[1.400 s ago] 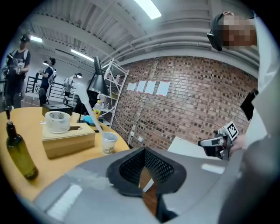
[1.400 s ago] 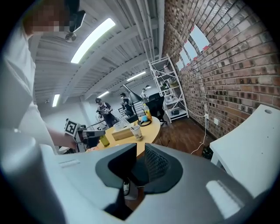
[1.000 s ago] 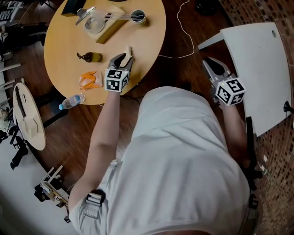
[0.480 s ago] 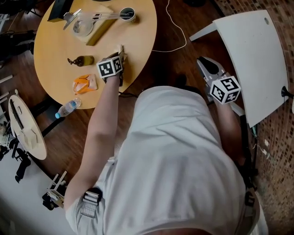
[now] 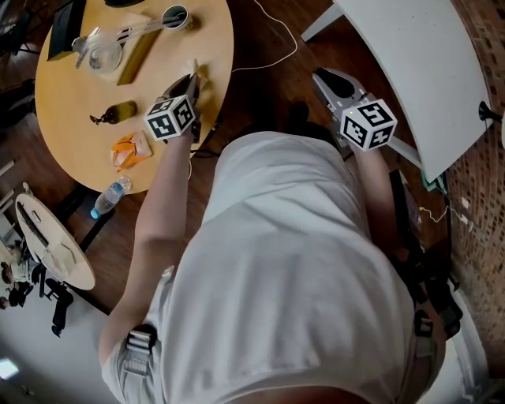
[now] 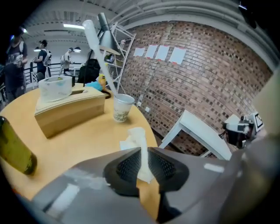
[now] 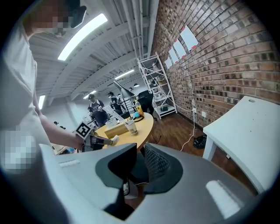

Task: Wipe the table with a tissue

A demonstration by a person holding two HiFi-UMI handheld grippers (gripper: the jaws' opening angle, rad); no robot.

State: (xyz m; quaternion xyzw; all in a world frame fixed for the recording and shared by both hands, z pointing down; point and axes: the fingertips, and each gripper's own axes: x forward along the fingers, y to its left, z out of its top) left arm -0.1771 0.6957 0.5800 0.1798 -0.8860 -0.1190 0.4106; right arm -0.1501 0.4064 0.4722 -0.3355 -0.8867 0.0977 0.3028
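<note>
Wood table (image 5: 71, 102), round, upper left in the head view. By its near edge a plastic bottle (image 5: 109, 197) lies on the floor. On the table, left to right: clear bowl (image 5: 102, 55) sitting on a box (image 5: 136, 49) at the far side, dark bottle (image 5: 118, 113) mid-table, orange packet (image 5: 126, 150) near the front edge, cup (image 5: 175, 16) just right of the box.

Your left gripper (image 5: 189, 80) is over the table's right edge, pointing away from you and down. Its jaws have just been closing. They now stand narrowly apart with the tissue (image 6: 135, 135) pinched between the pads, filling the gap. The tissue is white and crumpled. Its free end sticks out past the tips and lies on the table close to the rim, well right of the packet and dark bottle.

Right of the table a white cable (image 5: 276, 55) trails over the dark floor.

Your right gripper (image 5: 323, 79) hangs between the two tables, over the floor, touching nothing. Its jaws stand a little apart with nothing in them, only floor showing through the gap.

Far right: white table (image 5: 426, 63), next to a brick wall (image 7: 210, 52).
</note>
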